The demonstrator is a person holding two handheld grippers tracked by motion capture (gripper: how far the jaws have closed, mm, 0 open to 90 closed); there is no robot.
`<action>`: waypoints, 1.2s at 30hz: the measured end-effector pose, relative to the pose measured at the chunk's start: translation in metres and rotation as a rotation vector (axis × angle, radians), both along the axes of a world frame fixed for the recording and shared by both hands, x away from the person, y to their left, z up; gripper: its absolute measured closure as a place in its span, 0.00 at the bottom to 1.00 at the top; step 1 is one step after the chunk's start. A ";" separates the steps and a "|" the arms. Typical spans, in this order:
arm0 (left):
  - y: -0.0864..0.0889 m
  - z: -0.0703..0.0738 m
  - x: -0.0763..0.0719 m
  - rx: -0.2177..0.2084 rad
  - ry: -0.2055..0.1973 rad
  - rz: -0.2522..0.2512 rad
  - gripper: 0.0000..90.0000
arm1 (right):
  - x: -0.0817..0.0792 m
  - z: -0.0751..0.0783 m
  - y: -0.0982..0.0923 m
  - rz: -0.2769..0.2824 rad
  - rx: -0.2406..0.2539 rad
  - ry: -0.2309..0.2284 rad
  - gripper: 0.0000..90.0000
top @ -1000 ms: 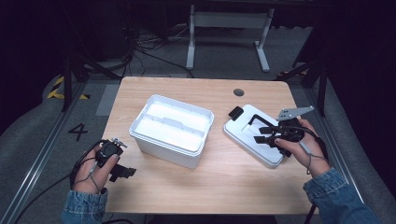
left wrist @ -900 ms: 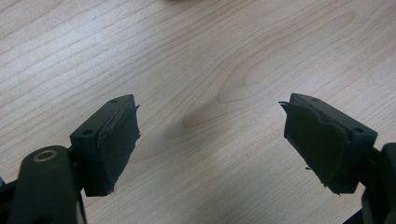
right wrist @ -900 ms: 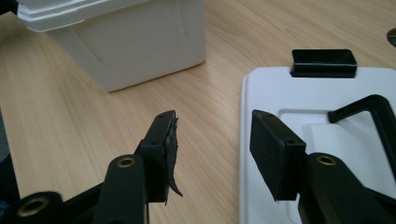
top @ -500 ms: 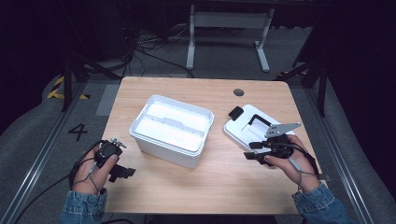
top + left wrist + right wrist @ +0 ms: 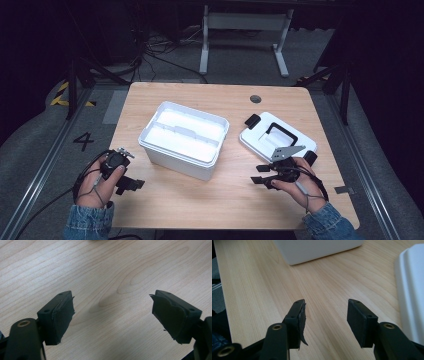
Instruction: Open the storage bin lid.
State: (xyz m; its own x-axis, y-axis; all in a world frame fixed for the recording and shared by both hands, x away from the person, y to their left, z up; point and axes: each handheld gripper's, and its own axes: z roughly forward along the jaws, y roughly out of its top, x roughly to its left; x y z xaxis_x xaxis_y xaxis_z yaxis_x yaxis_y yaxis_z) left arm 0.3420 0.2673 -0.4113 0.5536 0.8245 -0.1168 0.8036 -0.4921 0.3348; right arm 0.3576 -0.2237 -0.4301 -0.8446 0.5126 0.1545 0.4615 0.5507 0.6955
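Lid (image 5: 274,136) is left flat on the desk (image 5: 230,195) beside the open white box (image 5: 183,137). Right gripper (image 5: 261,179) has been pulled back off it, open and empty. Left gripper (image 5: 131,184) is also seen open, holding nothing.

On the worktop (image 5: 220,200), bare wood runs along the six o'clock edge between both tools; the white box (image 5: 184,137) blocks the centre, its lid (image 5: 272,137) lies at three o'clock, and a narrow lane separates them
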 end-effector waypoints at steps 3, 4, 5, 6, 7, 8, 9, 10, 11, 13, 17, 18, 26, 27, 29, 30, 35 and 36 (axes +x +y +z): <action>0.001 -0.001 0.001 0.005 0.002 -0.002 0.21 | -0.002 -0.006 0.006 0.009 -0.014 -0.005 0.54; 0.002 -0.001 0.001 0.009 -0.002 -0.005 0.21 | -0.002 -0.008 0.007 0.013 -0.018 -0.007 0.54; 0.002 -0.001 0.001 0.009 -0.002 -0.005 0.20 | -0.002 -0.008 0.007 0.013 -0.018 -0.007 0.54; 0.002 -0.001 0.001 0.003 0.004 -0.003 0.20 | -0.003 -0.010 0.009 0.016 -0.022 -0.009 0.53; 0.002 -0.001 0.001 0.006 0.002 -0.001 0.20 | -0.003 -0.012 0.010 0.020 -0.020 -0.012 0.53; 0.002 -0.001 0.001 0.002 0.006 0.001 0.20 | -0.003 -0.014 0.011 0.021 -0.020 -0.013 0.53; 0.002 -0.001 0.001 0.004 0.004 0.001 0.20 | -0.004 -0.018 0.013 0.027 -0.019 -0.018 0.52; 0.002 -0.002 0.001 0.002 0.006 0.000 0.20 | -0.004 -0.020 0.015 0.028 -0.026 -0.024 0.52; 0.002 -0.002 0.001 0.007 0.007 -0.003 0.20 | -0.004 -0.022 0.016 0.028 -0.034 -0.029 0.52; 0.001 -0.002 0.001 0.008 0.007 -0.002 0.20 | -0.004 -0.024 0.017 0.032 -0.037 -0.032 0.51; 0.002 -0.004 0.001 0.017 0.015 -0.007 0.20 | -0.007 -0.032 0.022 0.034 -0.026 -0.011 0.51; 0.002 -0.004 0.001 0.018 0.013 -0.004 0.20 | -0.007 -0.034 0.023 0.035 -0.025 -0.012 0.51; 0.000 -0.005 0.001 0.023 0.006 -0.015 0.20 | -0.011 -0.045 0.031 0.039 -0.029 -0.047 0.48; 0.000 -0.005 0.000 0.020 0.003 -0.016 0.20 | -0.012 -0.046 0.031 0.041 -0.027 -0.052 0.47; 0.000 -0.005 0.000 0.026 -0.005 -0.020 0.20 | -0.012 -0.047 0.032 0.042 -0.025 -0.068 0.47; 0.000 -0.005 0.000 0.027 -0.004 -0.020 0.20 | -0.012 -0.047 0.032 0.044 -0.027 -0.076 0.46; -0.001 -0.006 0.000 0.023 -0.005 -0.014 0.20 | -0.014 -0.048 0.034 0.052 -0.046 -0.108 0.44; 0.000 -0.006 0.000 0.024 -0.006 -0.014 0.20 | -0.015 -0.048 0.035 0.054 -0.050 -0.117 0.44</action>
State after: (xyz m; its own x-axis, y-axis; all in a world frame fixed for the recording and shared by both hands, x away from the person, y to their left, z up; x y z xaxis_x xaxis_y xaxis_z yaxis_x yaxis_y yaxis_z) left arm 0.3424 0.2668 -0.4168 0.5654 0.8194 -0.0938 0.7947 -0.5108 0.3279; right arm 0.3428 -0.1890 -0.4785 -0.8818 0.4707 0.0283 0.3475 0.6080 0.7138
